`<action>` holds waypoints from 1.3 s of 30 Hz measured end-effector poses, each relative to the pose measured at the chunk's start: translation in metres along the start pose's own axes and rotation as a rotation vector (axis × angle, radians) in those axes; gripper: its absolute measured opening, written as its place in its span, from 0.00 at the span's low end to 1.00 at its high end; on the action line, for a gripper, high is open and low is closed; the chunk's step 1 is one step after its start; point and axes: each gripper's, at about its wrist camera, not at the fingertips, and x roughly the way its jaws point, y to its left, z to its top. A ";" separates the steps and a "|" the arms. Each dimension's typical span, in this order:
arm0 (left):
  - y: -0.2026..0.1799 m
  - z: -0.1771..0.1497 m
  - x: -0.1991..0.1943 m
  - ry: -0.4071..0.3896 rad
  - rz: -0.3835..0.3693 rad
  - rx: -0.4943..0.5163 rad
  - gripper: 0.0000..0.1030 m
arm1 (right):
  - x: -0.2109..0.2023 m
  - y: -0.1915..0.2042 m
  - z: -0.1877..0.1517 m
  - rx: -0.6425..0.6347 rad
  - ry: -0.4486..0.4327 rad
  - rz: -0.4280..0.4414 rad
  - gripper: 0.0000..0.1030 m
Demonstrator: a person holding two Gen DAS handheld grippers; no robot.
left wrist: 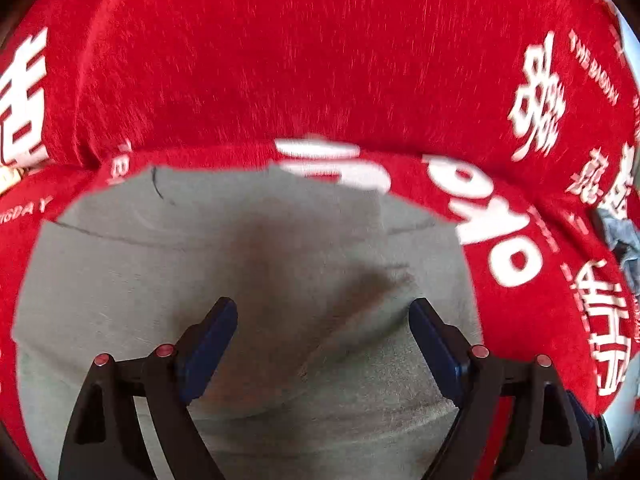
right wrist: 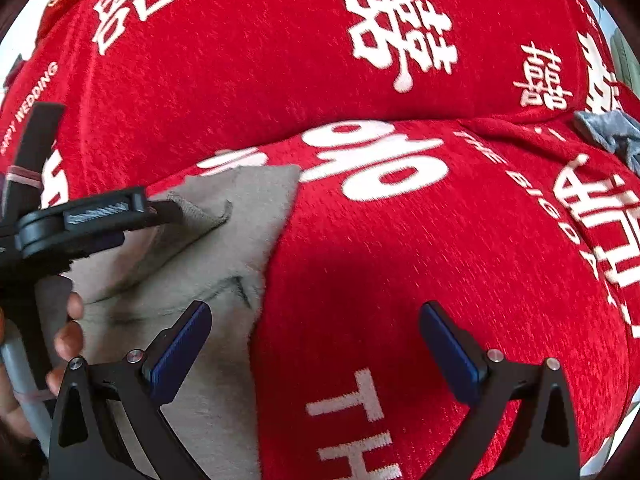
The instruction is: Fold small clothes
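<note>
A small grey garment [left wrist: 248,240] lies on a red cloth with white lettering [left wrist: 320,60]. My left gripper [left wrist: 323,308] hangs over it, open, and the pads press on nothing. In the right wrist view the same grey garment [right wrist: 192,272] sits at the left with a raised, curled edge at its far side. My right gripper [right wrist: 316,310] is open above the garment's right edge, one finger over grey fabric and the other over the red cloth [right wrist: 400,260]. The left gripper [right wrist: 92,220] shows from the side there, at the garment's far left, held by a person's hand [right wrist: 68,336].
The red cloth covers a soft, bulging surface with a ridge running across behind the garment. A crumpled blue-grey piece of fabric [right wrist: 608,132] lies at the right edge, also in the left wrist view [left wrist: 620,240]. A pale surface shows at the far corners.
</note>
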 end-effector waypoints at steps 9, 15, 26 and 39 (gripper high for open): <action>0.086 -0.002 -0.045 -0.078 0.046 -0.071 0.86 | 0.018 0.054 0.035 -0.058 0.022 0.219 1.00; 0.154 -0.021 -0.031 -0.038 0.173 -0.183 0.86 | 0.078 0.092 0.043 0.054 0.182 0.315 0.95; 0.211 -0.036 -0.022 0.000 0.181 -0.276 0.86 | 0.072 0.069 0.052 0.133 0.061 0.225 0.09; 0.208 -0.026 -0.037 -0.031 0.216 -0.184 0.86 | 0.036 0.060 0.046 0.077 -0.030 0.047 0.70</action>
